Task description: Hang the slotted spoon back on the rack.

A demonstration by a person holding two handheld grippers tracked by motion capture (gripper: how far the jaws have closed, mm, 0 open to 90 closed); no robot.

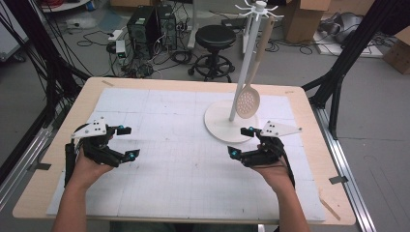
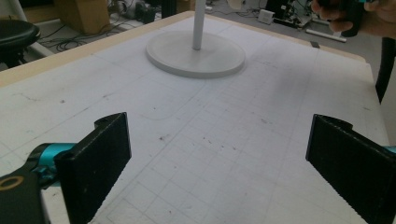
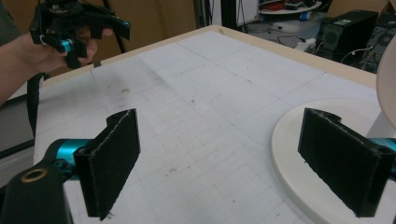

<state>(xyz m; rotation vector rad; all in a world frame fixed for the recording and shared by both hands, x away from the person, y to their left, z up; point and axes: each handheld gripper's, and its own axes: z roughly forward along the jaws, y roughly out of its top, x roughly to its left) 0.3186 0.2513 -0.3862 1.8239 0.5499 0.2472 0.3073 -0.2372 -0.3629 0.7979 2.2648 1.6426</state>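
Note:
A white hanger stand (image 1: 246,63) rises from a round base (image 1: 218,126) at the right of the gridded mat (image 1: 169,164). A beige slotted spoon (image 1: 248,102) hangs from its top, head down above the base. My left gripper (image 1: 128,142) is held over the mat's left side, open with nothing between its jaws; in the left gripper view (image 2: 219,163) it faces the base (image 2: 196,58). My right gripper (image 1: 241,141) sits just in front of the base, open and empty; in the right gripper view (image 3: 219,163) the base's rim (image 3: 299,158) lies under its right jaw.
The mat covers a wooden table (image 1: 309,111). Beyond the far edge stand a black stool (image 1: 215,38), computer towers (image 1: 150,24) with cables, and cardboard boxes (image 1: 302,17). Black frame legs (image 1: 338,72) flank both sides.

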